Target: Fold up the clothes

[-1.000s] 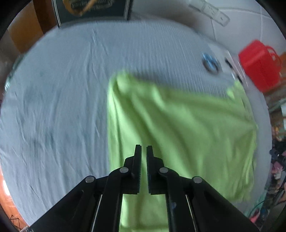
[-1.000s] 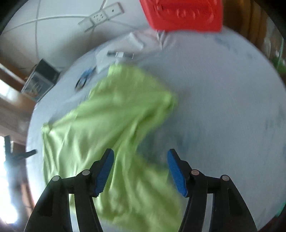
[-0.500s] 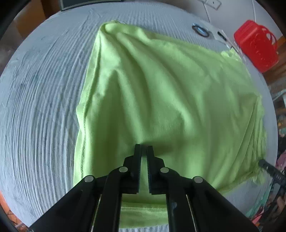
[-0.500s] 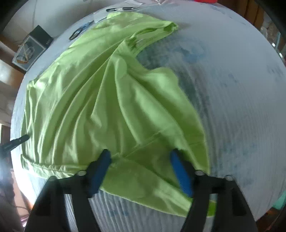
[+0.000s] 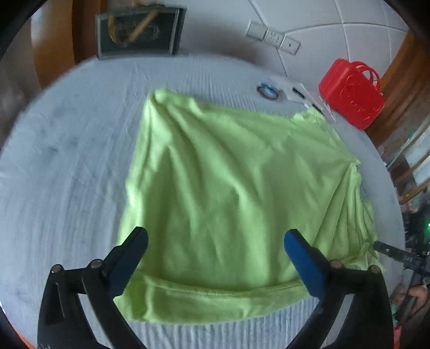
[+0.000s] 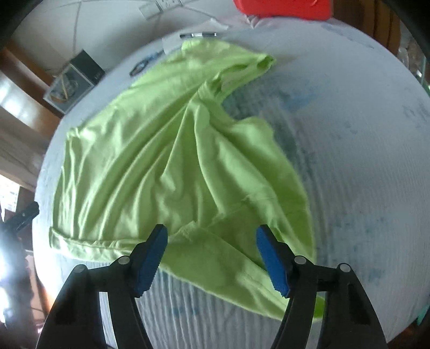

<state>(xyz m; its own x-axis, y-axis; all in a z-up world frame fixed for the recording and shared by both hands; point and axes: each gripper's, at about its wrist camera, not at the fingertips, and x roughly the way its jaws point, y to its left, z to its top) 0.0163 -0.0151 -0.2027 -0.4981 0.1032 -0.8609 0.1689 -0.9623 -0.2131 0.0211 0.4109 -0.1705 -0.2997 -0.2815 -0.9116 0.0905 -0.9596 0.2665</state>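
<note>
Left gripper: jaws wide apart, holding nothing, over the near edge of the shirt.
Shirt: green, wrinkled, spread on the grey bed cover.
Right gripper: jaws wide apart, holding nothing, above the shirt's sleeve.
Red basket: far right corner.

white tiled wall with sockets

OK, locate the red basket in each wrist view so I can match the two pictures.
Left wrist view: the red basket sits at upper right, beyond the far corner of the green shirt.
Right wrist view: the red basket is cut off by the top edge, right of centre.
Shared landmark: the dark framed picture at the bed's edge.
</note>
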